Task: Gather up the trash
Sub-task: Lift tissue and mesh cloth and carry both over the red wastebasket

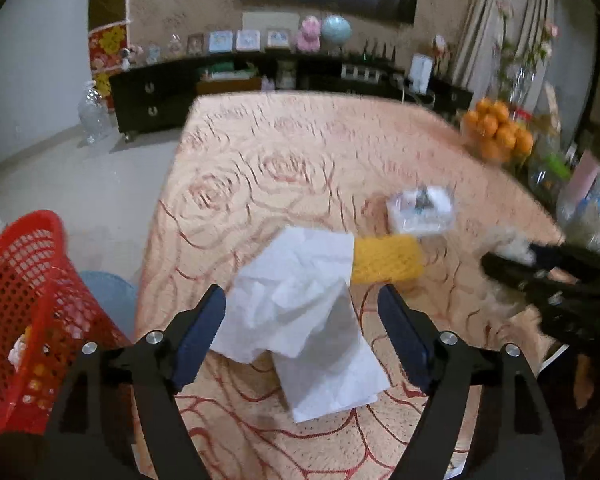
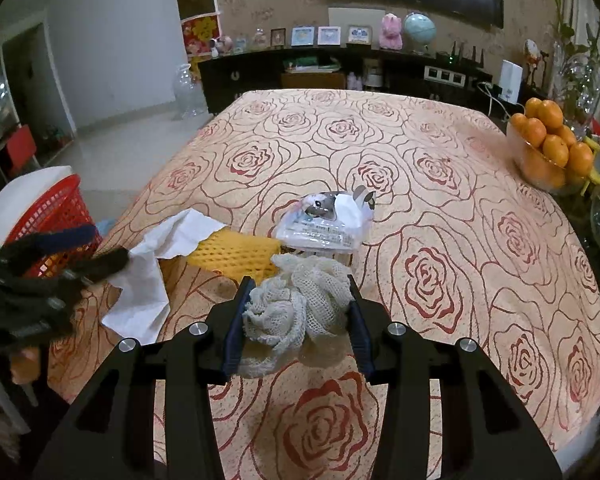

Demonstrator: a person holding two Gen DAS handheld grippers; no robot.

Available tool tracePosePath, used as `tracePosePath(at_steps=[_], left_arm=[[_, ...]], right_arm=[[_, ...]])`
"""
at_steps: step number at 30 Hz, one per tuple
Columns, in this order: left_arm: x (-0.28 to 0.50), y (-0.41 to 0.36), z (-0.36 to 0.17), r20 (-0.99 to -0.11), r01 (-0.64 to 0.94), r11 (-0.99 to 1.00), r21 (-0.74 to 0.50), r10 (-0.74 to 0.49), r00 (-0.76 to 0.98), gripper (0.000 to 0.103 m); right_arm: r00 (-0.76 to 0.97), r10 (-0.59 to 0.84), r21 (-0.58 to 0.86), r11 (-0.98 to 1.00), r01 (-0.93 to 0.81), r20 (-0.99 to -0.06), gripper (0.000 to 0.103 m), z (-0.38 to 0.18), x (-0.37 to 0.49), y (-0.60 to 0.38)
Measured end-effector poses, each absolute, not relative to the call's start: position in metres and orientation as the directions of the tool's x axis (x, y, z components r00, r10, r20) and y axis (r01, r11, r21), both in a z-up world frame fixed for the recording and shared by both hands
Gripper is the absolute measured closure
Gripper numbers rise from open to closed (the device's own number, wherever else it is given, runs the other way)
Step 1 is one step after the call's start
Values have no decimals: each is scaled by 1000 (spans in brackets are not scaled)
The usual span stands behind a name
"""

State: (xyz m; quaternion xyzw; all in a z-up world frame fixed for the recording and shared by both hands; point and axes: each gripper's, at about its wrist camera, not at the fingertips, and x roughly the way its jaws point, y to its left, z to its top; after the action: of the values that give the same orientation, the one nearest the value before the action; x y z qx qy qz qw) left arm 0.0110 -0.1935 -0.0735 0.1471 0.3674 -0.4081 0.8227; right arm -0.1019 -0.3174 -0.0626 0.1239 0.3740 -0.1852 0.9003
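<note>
- Left hand-held gripper point(image 1: 302, 334), lower centre of the left wrist view: jaws spread wide, blue pads clear of the crumpled white paper point(image 1: 300, 320) that lies between and just ahead of them on the tabletop point(image 1: 300, 152).
- White paper also in the right wrist view, lower left point(image 2: 148, 280), one edge overlapping the yellow foam net point(image 2: 236, 254).
- Right hand-held gripper point(image 2: 298, 320), lower centre of the right wrist view: pinching a bundle of white mesh netting point(image 2: 296, 300), both pads pressed into its sides.
- Same gripper seen in the left wrist view at the right edge point(image 1: 540, 268), blurred, white mesh at its tip.
- Yellow foam net, centre of the left wrist view point(image 1: 388, 260), flat on the tabletop just beyond the paper.
- Clear plastic wrapper with a printed picture point(image 2: 324, 220), centre of the right wrist view, just behind the yellow net and the mesh bundle.
- Red lattice basket, lower left of the left wrist view point(image 1: 28, 300), beside the tabletop edge, a few scraps inside; left edge of the right wrist view too point(image 2: 52, 208).
- Bowl of oranges point(image 2: 552, 148), upper right of the right wrist view, near the tabletop's far right edge, well apart from the trash.
- Rose-patterned cloth over the whole tabletop.
</note>
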Motion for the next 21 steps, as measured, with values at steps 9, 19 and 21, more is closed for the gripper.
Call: tracePosePath(at_steps=[9,19,21], left_arm=[[15,-211,-105,-795,781,624,11,-468,386,72],[17,-182,-64,-694,754,656,-36,-559,454,91],[19,-173,-53,-669,745,664,-59,-580,464,91]], right_arm=[[661,-234,95,901,423,-713,60,-61,-106,-317],[674,-231,100,905,414,-702,60,-56,-102,-313],[678,-231,97,907,409,-698,60,-53,-101,-311]])
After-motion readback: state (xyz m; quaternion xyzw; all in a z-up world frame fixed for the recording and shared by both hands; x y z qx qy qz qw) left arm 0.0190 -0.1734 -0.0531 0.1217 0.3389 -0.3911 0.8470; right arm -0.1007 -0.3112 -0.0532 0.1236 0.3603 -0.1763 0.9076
